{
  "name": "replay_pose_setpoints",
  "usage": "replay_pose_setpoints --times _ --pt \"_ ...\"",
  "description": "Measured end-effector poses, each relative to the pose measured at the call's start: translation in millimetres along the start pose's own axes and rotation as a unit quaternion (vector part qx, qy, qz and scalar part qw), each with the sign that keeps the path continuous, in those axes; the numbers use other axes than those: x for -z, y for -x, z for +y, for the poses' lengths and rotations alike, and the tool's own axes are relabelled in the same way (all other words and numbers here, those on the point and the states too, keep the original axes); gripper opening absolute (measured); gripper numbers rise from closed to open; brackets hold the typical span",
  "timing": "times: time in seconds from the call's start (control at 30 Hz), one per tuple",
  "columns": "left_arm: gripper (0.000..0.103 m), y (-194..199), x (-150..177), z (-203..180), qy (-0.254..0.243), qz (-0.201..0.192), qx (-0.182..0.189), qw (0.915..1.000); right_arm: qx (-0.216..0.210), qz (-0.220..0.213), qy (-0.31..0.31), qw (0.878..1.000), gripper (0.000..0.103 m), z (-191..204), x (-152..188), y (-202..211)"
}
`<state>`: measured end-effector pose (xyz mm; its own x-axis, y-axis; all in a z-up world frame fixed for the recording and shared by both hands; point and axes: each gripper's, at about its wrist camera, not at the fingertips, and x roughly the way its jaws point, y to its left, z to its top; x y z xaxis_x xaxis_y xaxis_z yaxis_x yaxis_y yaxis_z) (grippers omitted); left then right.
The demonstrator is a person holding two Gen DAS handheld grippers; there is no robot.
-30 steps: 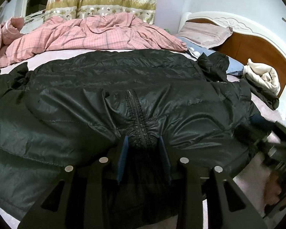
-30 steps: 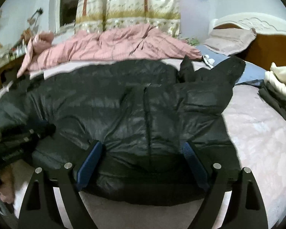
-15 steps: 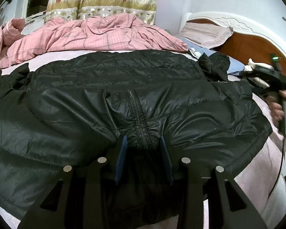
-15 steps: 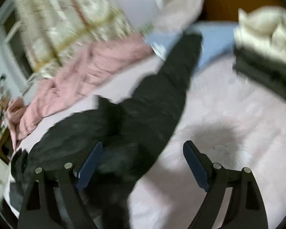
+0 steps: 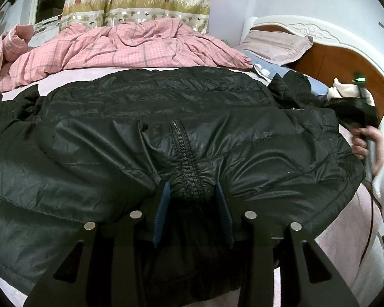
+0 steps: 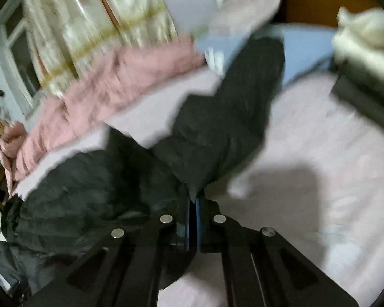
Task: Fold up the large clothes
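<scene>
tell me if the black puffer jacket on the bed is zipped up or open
Zipped, at least where visible: on the black quilted puffer jacket the closed zipper runs down the middle to the left gripper, both front panels meeting there.

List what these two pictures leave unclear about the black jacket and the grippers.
- Jacket hem, left wrist view: hidden behind the left gripper, whose jaws pinch the zipper fold.
- Jacket's left side, same view: cut off by the picture's edge.
- Sleeve fabric, right wrist view: motion blur hides seams and cuff.
- Right gripper: jaws shut on a sleeve edge; how much fabric is caught is hidden between them.
</scene>
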<state>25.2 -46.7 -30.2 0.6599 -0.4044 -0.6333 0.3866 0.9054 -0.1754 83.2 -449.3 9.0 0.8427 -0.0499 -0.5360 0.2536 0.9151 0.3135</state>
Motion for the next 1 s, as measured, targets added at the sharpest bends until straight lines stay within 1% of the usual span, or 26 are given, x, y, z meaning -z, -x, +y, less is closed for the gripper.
replay_pose_setpoints --times 0.03,0.1,0.17,0.23,0.3,0.33,0.37,0.4,0.43,0.47,0.53,0.57,0.63,0.7,0.73,0.8,0.87,0.9,0.93,0.97,1.0 --pt "0.037 -0.1 0.1 -0.2 0.000 0.000 0.000 1.0000 -0.007 -0.018 0.002 1.000 0.004 5.6 5.2 20.0" --pt "0.037 -0.1 -0.9 0.5 0.002 0.000 0.002 1.0000 -0.018 -0.028 0.010 0.999 0.004 16.4 18.9 51.4" --pt "0.037 0.0 -0.9 0.1 0.001 0.000 0.001 1.0000 -0.024 -0.032 0.018 0.999 0.004 23.8 33.5 74.3" --pt "0.037 0.0 -1.0 0.6 0.002 0.000 0.001 1.0000 -0.029 -0.024 0.028 0.999 0.004 29.8 51.2 91.8" --pt "0.037 0.0 -0.5 -0.3 0.002 0.000 0.001 1.0000 -0.029 -0.011 0.027 0.999 0.008 30.6 67.1 103.6" --pt "0.038 -0.1 -0.5 -0.4 0.002 0.000 0.001 1.0000 -0.029 -0.007 0.024 0.999 0.016 28.6 73.4 109.1" --pt "0.038 -0.1 -0.5 -0.4 0.002 0.000 0.001 1.0000 -0.025 -0.005 0.021 0.999 0.032 26.3 77.2 112.9" --pt "0.039 0.0 -0.4 -0.5 0.002 0.000 0.001 1.0000 -0.013 -0.009 0.016 1.000 0.044 21.6 80.8 117.4" --pt "0.040 0.1 -0.9 0.3 0.002 -0.001 0.001 1.0000 -0.003 -0.018 0.011 1.000 0.068 14.9 81.1 122.8" --pt "0.042 0.1 -0.3 -0.5 0.002 -0.001 0.001 1.0000 0.014 -0.043 -0.001 0.999 0.073 5.3 81.4 130.9" --pt "0.049 0.8 -1.4 -0.2 0.001 -0.002 0.001 1.0000 0.031 -0.057 -0.026 0.998 0.073 -12.8 74.0 135.5" --pt "0.050 0.9 -1.9 -0.8 0.001 -0.003 0.001 1.0000 0.035 -0.062 -0.059 0.996 0.073 -29.7 65.4 137.0" --pt "0.053 0.1 -3.3 -1.0 -0.001 -0.003 0.001 1.0000 0.027 -0.075 -0.103 0.991 0.073 -57.8 44.1 132.2" --pt "0.055 -0.5 -3.1 -2.8 -0.002 -0.003 -0.001 1.0000 0.047 -0.071 -0.125 0.989 0.073 -80.3 21.5 118.7" --pt "0.056 -1.0 -3.9 -2.5 -0.003 -0.003 -0.001 1.0000 0.059 -0.058 -0.132 0.988 0.073 -91.0 6.9 106.3" --pt "0.057 -0.7 -3.0 -2.9 -0.003 -0.003 -0.001 1.0000 0.060 -0.020 -0.138 0.988 0.073 -112.6 -24.2 69.1" --pt "0.057 -1.1 -2.2 -3.2 -0.004 -0.003 -0.002 1.0000 0.069 0.010 -0.134 0.988 0.073 -128.3 -41.2 36.0" --pt "0.057 -1.3 -2.6 -3.0 -0.004 -0.003 -0.002 1.0000 0.077 0.027 -0.131 0.988 0.071 -135.0 -46.4 19.7" --pt "0.058 -1.0 -2.1 -2.9 -0.004 -0.003 -0.002 1.0000 0.079 0.038 -0.130 0.988 0.066 -137.9 -48.7 6.5" --pt "0.058 -1.4 -2.5 -2.7 -0.005 -0.003 -0.002 1.0000 0.074 0.060 -0.133 0.987 0.060 -146.1 -49.8 -12.4" --pt "0.058 -0.3 -0.3 -3.5 -0.005 -0.004 -0.002 1.0000 0.066 0.071 -0.136 0.986 0.058 -151.7 -49.6 -22.4"
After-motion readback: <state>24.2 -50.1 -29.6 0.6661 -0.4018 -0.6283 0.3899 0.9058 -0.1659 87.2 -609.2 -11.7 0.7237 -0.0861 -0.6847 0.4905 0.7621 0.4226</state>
